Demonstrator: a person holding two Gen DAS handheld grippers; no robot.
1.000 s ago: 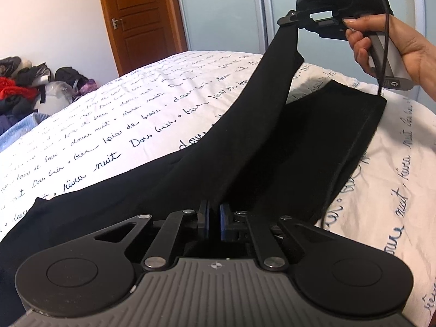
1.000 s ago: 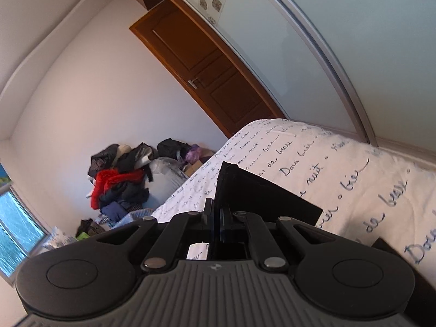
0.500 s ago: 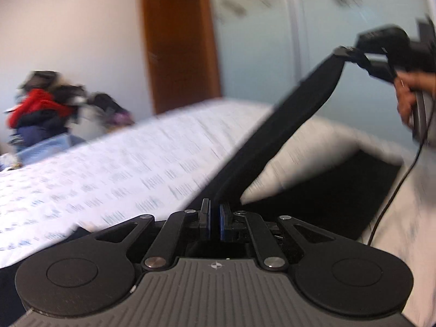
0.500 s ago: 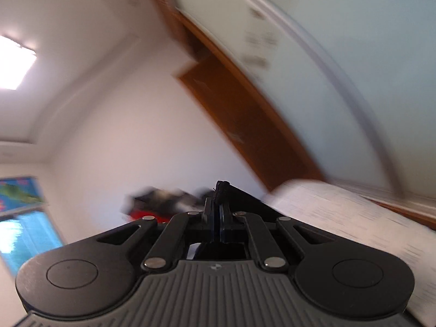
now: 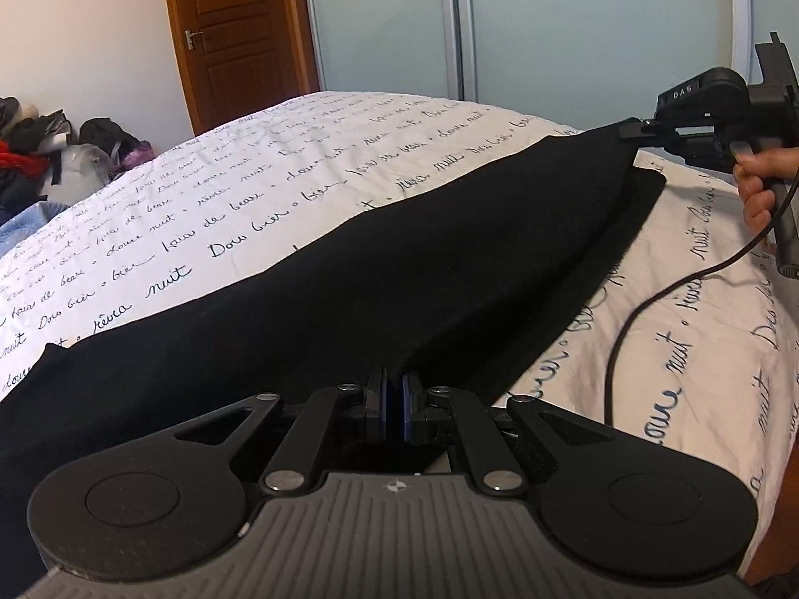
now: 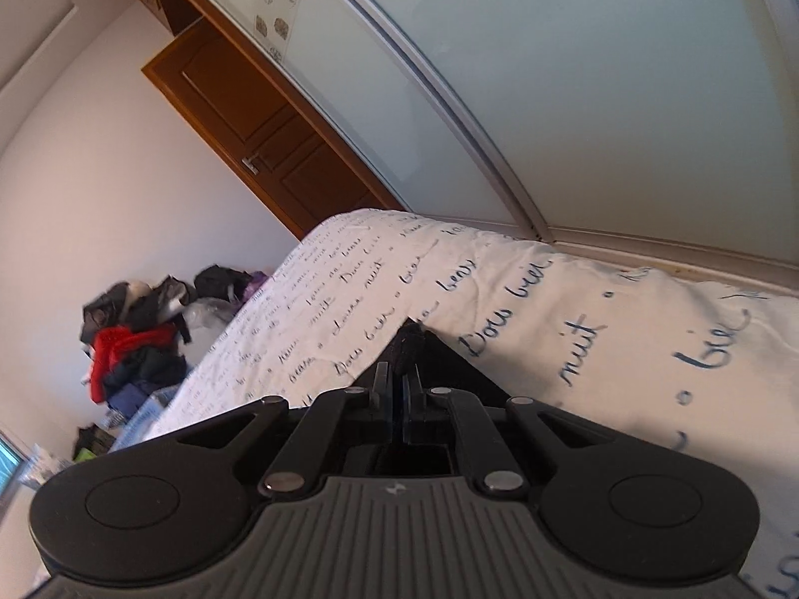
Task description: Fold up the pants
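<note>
The black pants [image 5: 399, 269] lie on the white bed with blue script print [image 5: 249, 189]. One leg is folded over the other, with the lower leg's edge showing along the right. My left gripper [image 5: 394, 389] is shut on the pants fabric at the near end. My right gripper [image 5: 634, 132] is shut on the far corner of the upper leg and holds it low over the bed. In the right wrist view the right gripper [image 6: 397, 389] pinches a black fold of the pants [image 6: 407, 349].
A pile of clothes [image 5: 40, 149] lies on the floor at the left, also in the right wrist view [image 6: 135, 339]. A brown door [image 5: 239, 35] and frosted sliding wardrobe doors [image 5: 574, 30] stand behind the bed. A black cable [image 5: 649, 309] hangs from the right gripper.
Both grippers have come down with the upper pant leg. It hung stretched high in the air before; it now lies over the lower leg, near the bed.
</note>
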